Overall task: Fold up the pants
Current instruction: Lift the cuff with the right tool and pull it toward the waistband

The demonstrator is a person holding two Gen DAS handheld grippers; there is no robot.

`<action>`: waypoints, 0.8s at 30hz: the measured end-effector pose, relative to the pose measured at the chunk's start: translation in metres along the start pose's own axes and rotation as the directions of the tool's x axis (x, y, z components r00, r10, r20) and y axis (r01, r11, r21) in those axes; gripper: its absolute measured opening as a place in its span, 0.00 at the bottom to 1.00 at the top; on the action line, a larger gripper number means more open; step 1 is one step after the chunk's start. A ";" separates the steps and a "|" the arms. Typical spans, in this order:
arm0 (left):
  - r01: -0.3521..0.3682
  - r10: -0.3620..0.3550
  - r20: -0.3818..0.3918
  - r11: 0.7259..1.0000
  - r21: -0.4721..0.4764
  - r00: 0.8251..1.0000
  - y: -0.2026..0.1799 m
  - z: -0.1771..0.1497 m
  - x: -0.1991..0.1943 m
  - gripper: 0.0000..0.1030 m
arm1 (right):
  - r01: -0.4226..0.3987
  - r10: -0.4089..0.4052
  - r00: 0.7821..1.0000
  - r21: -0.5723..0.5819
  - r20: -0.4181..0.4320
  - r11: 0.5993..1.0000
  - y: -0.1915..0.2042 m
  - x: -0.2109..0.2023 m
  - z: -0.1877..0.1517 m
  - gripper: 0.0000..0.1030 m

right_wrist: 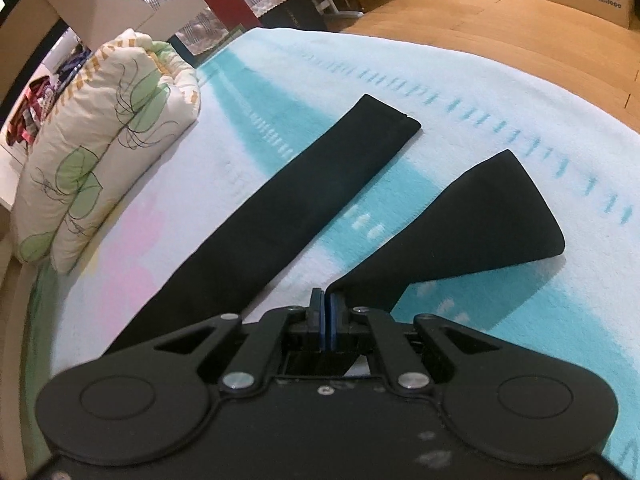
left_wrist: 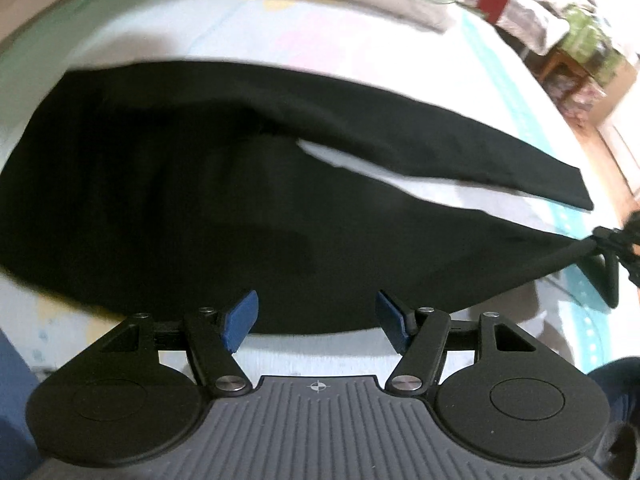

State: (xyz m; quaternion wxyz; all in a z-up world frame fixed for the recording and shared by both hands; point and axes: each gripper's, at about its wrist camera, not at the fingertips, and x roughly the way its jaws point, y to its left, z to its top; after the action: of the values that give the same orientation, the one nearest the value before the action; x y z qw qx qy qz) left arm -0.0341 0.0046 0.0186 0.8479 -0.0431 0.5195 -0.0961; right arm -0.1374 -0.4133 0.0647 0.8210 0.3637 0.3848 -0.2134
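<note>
The black pants (left_wrist: 180, 208) lie spread on the bed (right_wrist: 460, 80), over a pale blanket with turquoise bands and a pink patch. The two legs run away from the waist end and part in a V — the far leg (right_wrist: 304, 196) lies flat and straight, its cuff well apart from the near one. The near leg (right_wrist: 472, 232) is gathered and lifted at one edge, where the right tool (right_wrist: 326, 320) is clenched on a pinch of its fabric, blue pads pressed together with the cloth between them. The left tool (left_wrist: 316, 320) hangs released just above the wide waist end, its blue pads (left_wrist: 240, 324) standing well apart with nothing between them. At the far side of the bed sits a folded quilt (right_wrist: 100, 152) printed with green leaves.
</note>
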 end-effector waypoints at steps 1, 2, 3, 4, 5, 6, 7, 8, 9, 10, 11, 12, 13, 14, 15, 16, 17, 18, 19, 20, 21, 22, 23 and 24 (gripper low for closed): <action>0.016 -0.016 -0.018 0.999 -0.031 1.000 0.003 0.000 0.001 0.62 | -0.011 0.011 1.000 0.006 0.004 1.000 -0.002 0.000 0.000 0.04; 0.031 -0.033 -0.036 0.998 -0.060 0.999 0.005 0.000 0.002 0.62 | -0.018 0.018 1.000 0.011 0.006 1.000 -0.003 0.000 0.001 0.04; 0.043 -0.049 -0.065 0.995 -0.087 0.997 0.007 0.000 0.006 0.62 | -0.026 0.026 1.000 0.017 0.008 1.000 -0.005 0.001 0.002 0.04; 0.049 -0.058 -0.089 0.994 -0.100 0.994 0.007 0.000 0.009 0.62 | -0.035 0.035 0.999 0.021 0.010 0.999 -0.006 0.001 0.002 0.04; 0.051 -0.062 -0.109 0.993 -0.108 0.992 0.007 0.000 0.013 0.62 | -0.041 0.041 0.999 0.025 0.013 0.999 -0.007 0.001 0.002 0.04; 0.045 -0.060 -0.121 0.992 -0.117 0.991 0.006 0.000 0.017 0.62 | -0.047 0.047 0.999 0.026 0.015 0.999 -0.007 0.001 0.002 0.04; 0.039 -0.055 -0.123 0.991 -0.131 0.991 0.006 0.001 0.020 0.62 | -0.053 0.053 0.998 0.028 0.017 0.998 -0.008 0.002 0.002 0.04; 0.031 -0.050 -0.119 0.988 -0.154 0.992 0.007 0.001 0.022 0.62 | -0.059 0.059 0.998 0.027 0.017 0.998 -0.009 0.005 0.003 0.04; 0.025 -0.045 -0.108 0.983 -0.179 0.993 0.008 0.001 0.022 0.62 | -0.062 0.061 0.998 0.028 0.018 0.998 -0.008 0.006 0.002 0.04; 0.021 -0.041 -0.094 0.979 -0.202 0.995 0.010 0.002 0.021 0.62 | -0.063 0.062 0.998 0.028 0.017 0.998 -0.009 0.007 0.002 0.04; 0.010 -0.029 -0.085 0.975 -0.220 0.996 0.011 0.004 0.021 0.62 | -0.066 0.065 0.998 0.029 0.017 0.997 -0.009 0.009 0.002 0.04; -0.009 -0.012 -0.085 0.971 -0.237 0.996 0.013 0.006 0.023 0.62 | -0.070 0.070 0.997 0.032 0.019 0.997 -0.010 0.010 0.002 0.04; -0.020 -0.002 -0.087 0.968 -0.252 0.996 0.014 0.007 0.024 0.62 | -0.074 0.074 0.997 0.036 0.021 0.997 -0.010 0.011 0.002 0.04; -0.023 0.000 -0.086 0.964 -0.266 0.996 0.015 0.008 0.026 0.62 | -0.078 0.077 0.997 0.041 0.021 0.996 -0.011 0.012 0.002 0.04; -0.028 0.004 -0.087 0.961 -0.275 0.996 0.016 0.008 0.028 0.62 | -0.080 0.079 0.997 0.045 0.019 0.996 -0.011 0.012 0.002 0.04; -0.039 0.012 -0.097 0.959 -0.282 0.995 0.017 0.007 0.030 0.62 | -0.083 0.082 0.996 0.046 0.019 0.996 -0.011 0.015 0.002 0.04; -0.051 0.019 -0.112 0.956 -0.291 0.994 0.018 0.006 0.033 0.62 | -0.083 0.083 0.996 0.047 0.018 0.995 -0.012 0.017 0.002 0.04; -0.059 0.021 -0.127 0.951 -0.305 0.992 0.020 0.004 0.036 0.62 | -0.085 0.084 0.996 0.048 0.019 0.995 -0.010 0.017 0.002 0.04; -0.065 0.022 -0.136 0.944 -0.322 0.991 0.023 0.001 0.039 0.62 | -0.086 0.086 0.996 0.048 0.017 0.995 -0.010 0.019 0.002 0.04; -0.070 0.022 -0.144 0.939 -0.337 0.989 0.028 -0.001 0.040 0.62 | -0.087 0.086 0.996 0.047 0.016 0.995 -0.011 0.020 0.002 0.04; -0.072 0.022 -0.148 0.935 -0.346 0.989 0.029 -0.004 0.042 0.62 | -0.087 0.086 0.996 0.047 0.015 0.995 -0.011 0.020 0.002 0.04; -0.069 0.022 -0.137 0.935 -0.348 0.990 0.028 -0.005 0.042 0.62 | -0.086 0.085 0.996 0.046 0.015 0.995 -0.010 0.020 0.002 0.04; -0.068 0.023 -0.130 0.934 -0.352 0.991 0.028 -0.006 0.041 0.62 | -0.085 0.085 0.996 0.043 0.015 0.995 -0.010 0.022 0.002 0.04; -0.067 0.025 -0.123 0.933 -0.354 0.992 0.026 -0.008 0.040 0.63 | -0.083 0.083 0.996 0.040 0.016 0.996 -0.009 0.022 0.002 0.04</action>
State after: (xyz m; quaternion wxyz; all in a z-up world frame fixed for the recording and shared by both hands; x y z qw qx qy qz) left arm -0.0204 0.0224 -0.0243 0.7963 -0.1786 0.5777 0.0175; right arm -0.1292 -0.4222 0.0445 0.8243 0.3945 0.3592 -0.1895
